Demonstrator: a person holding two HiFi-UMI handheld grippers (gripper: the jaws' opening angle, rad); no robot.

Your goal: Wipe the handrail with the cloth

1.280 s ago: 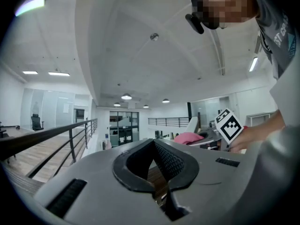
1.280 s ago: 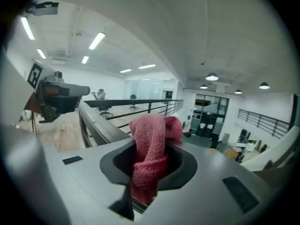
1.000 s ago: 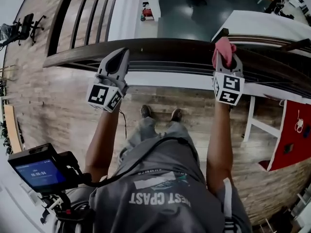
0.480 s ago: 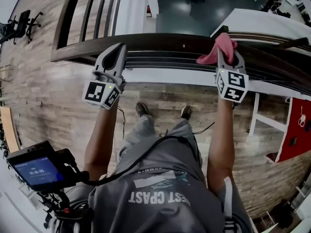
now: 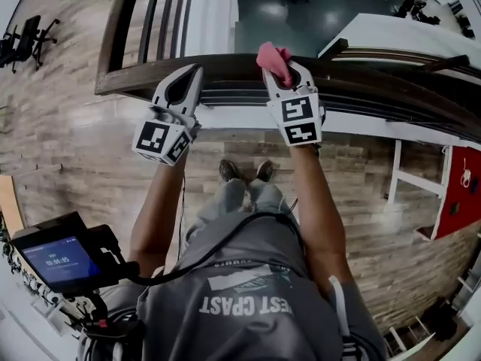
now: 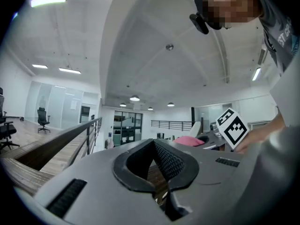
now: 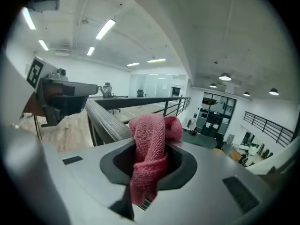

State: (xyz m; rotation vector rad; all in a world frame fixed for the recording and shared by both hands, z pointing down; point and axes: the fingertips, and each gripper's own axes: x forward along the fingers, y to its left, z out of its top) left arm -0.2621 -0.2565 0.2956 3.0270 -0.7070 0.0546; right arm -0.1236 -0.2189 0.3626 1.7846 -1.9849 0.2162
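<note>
The left arm (image 5: 154, 209) and right arm (image 5: 317, 209) reach forward, nearly straight and side by side. The left gripper (image 5: 192, 75) leans a little rightward, its fingers (image 5: 167, 95) closed together with nothing between them. The right gripper (image 5: 282, 68) is just beside it at about the same height, clamped on a cloth (image 5: 272, 56) that bunches up past its tips.

A: Cloth (image 7: 151, 146) was logged as pink, coarse-knit, fuzzy. Handrail (image 7: 104, 120)?
B: Grained wood, matt. Left gripper (image 6: 153, 145) and right gripper (image 7: 157, 134) shells were noted as smooth matt grey plastic.
</note>
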